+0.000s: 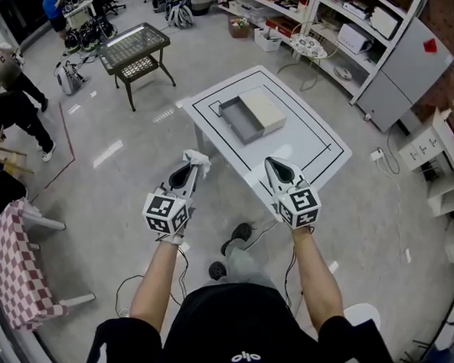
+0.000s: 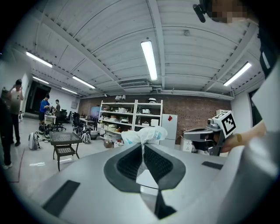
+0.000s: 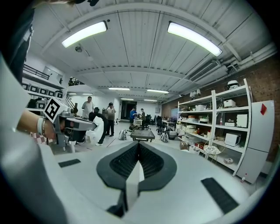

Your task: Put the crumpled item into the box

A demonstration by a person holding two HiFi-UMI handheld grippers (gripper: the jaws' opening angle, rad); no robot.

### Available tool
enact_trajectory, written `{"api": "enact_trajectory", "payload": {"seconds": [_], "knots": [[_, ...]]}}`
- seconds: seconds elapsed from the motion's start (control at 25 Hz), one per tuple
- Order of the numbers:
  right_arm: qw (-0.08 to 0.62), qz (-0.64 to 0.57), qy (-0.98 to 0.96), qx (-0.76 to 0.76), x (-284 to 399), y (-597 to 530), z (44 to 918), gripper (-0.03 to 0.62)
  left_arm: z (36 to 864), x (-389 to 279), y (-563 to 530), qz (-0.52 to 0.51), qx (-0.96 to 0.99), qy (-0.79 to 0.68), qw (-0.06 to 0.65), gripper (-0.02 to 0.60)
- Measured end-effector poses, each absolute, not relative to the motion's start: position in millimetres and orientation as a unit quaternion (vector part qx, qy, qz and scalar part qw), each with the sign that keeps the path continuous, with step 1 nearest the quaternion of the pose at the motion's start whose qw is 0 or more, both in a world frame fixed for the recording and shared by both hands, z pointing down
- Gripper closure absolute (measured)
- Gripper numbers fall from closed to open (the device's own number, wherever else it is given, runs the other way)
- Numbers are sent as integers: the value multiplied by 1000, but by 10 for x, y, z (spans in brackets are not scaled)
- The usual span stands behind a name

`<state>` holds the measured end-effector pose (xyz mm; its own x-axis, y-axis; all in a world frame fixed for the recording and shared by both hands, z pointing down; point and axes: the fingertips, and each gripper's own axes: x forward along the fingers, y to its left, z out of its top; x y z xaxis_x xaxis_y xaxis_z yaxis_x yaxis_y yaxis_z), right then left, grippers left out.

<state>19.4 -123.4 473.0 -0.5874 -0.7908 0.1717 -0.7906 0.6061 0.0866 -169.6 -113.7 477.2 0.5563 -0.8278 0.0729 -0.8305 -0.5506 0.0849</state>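
The crumpled item (image 1: 198, 157) is pinched in L tongs (image 1: 189, 171), held up just beside table (image 1: 305, 145) edge. Box (image 1: 242, 121) is seen open on table. R tongs (image 1: 275, 166) are pressed together, nothing between.

- My left gripper (image 1: 189, 168) is up in the air, just beside the near side of the white table (image 1: 309, 145).
- Its jaws are pressed together on the crumpled item (image 1: 198, 158). The item pokes out past the tips.
- My right gripper (image 1: 273, 165) hangs over the near corner of the white table. Its jaws are closed tight, with nothing between them.
- Both grippers point away from me, toward the white table. They are side by side and do not touch.
- My left arm (image 1: 155, 285) and my right arm (image 1: 317, 275) are bare and reach forward, almost straight.
- The marker cubes (image 1: 166, 213) sit just past my wrists.
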Motion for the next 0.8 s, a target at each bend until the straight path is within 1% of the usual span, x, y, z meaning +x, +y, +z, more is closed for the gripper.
{"api": "enact_trajectory", "payload": {"seconds": [0.8], "knots": [[86, 25, -884, 459, 624, -3220, 4845, 586, 4845, -1030, -3290, 44, 897, -436, 57, 560]]}}
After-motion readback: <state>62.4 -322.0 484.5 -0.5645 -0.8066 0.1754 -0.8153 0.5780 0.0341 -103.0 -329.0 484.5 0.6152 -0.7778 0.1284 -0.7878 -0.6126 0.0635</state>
